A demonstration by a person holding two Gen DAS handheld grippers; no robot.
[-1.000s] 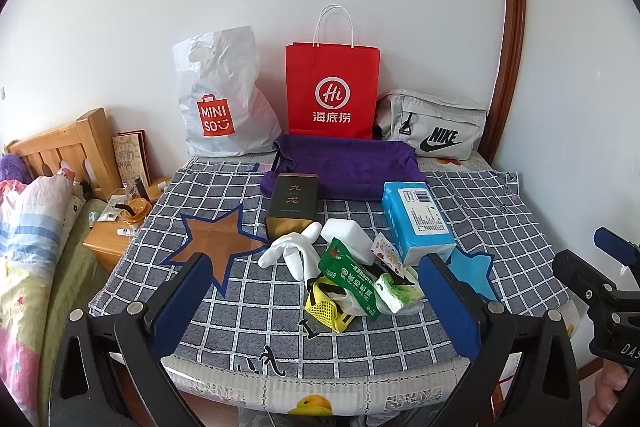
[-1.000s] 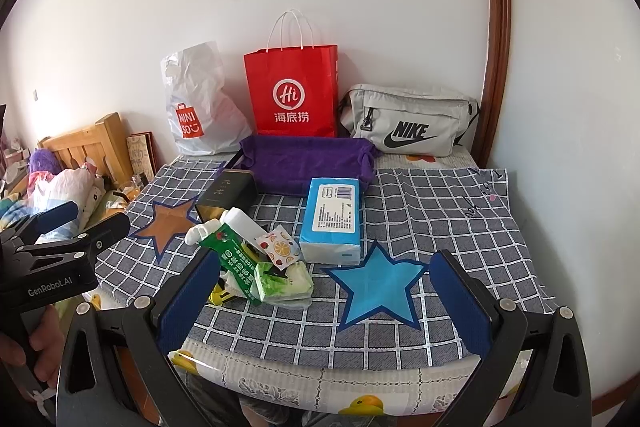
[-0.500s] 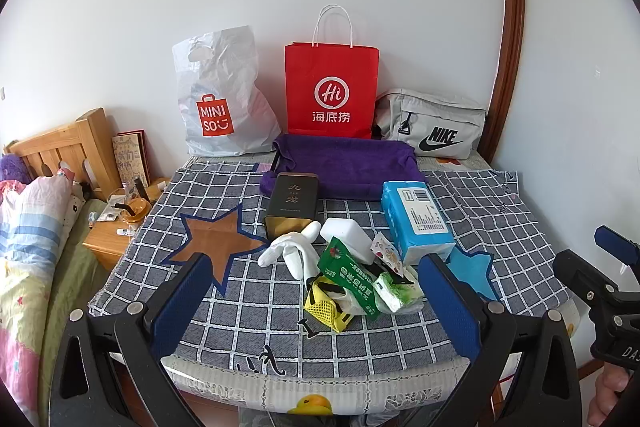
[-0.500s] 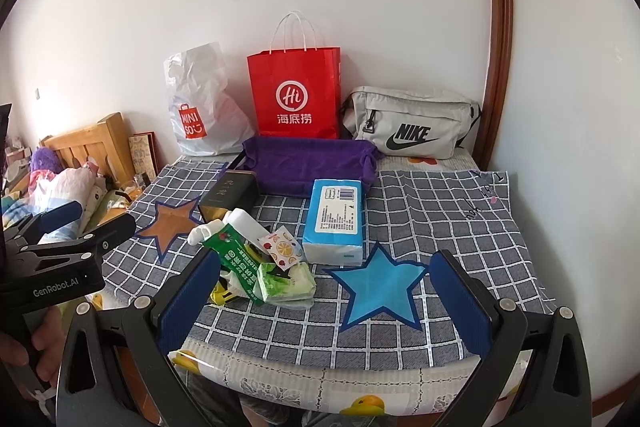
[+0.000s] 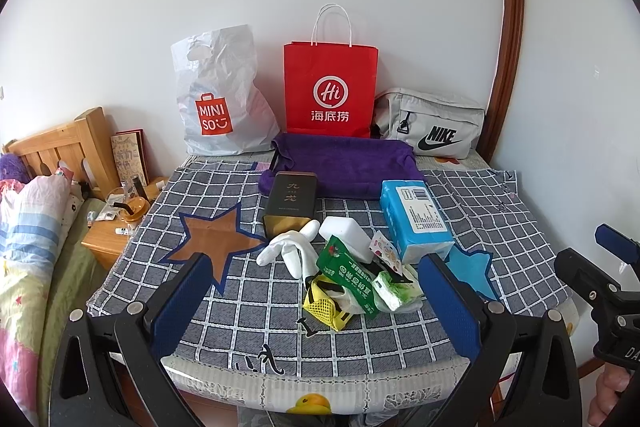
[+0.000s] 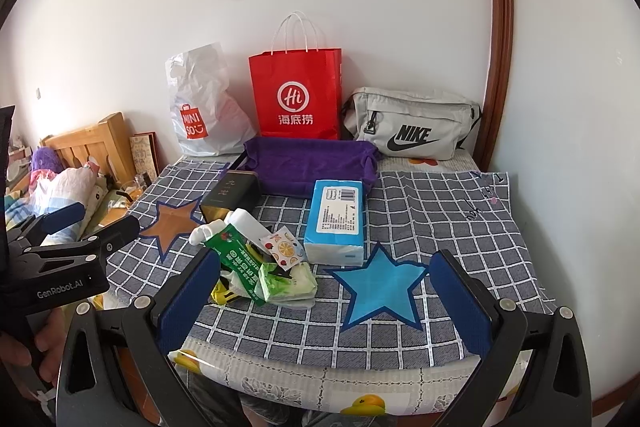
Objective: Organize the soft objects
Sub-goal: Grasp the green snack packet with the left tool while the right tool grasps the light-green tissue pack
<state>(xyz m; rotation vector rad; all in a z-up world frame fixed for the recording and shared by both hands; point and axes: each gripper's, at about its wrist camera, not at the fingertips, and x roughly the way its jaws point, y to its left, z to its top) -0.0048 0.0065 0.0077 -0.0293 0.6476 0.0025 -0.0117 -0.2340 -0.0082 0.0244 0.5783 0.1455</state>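
On a checked cloth (image 5: 248, 299) lies a pile: white glove (image 5: 294, 251), white sponge block (image 5: 346, 233), green packet (image 5: 348, 277), yellow mesh item (image 5: 322, 305), green tissue pack (image 5: 394, 291), blue tissue pack (image 5: 416, 221) and a dark tin (image 5: 290, 201). A purple cloth tray (image 5: 344, 163) sits behind. My left gripper (image 5: 316, 303) is open, empty, at the front edge before the pile. My right gripper (image 6: 324, 301) is open, empty, near the blue star (image 6: 382, 287); the pile (image 6: 260, 259) lies by its left finger.
A Miniso plastic bag (image 5: 220, 99), a red paper bag (image 5: 330, 93) and a grey Nike pouch (image 5: 432, 129) stand against the back wall. A brown star patch (image 5: 214, 241) lies left of the pile. A bed and a wooden nightstand (image 5: 116, 231) are at the left.
The right wrist view has shifted slightly: the scene sits a little lower and to the right. The left gripper is almost still. No object moved.
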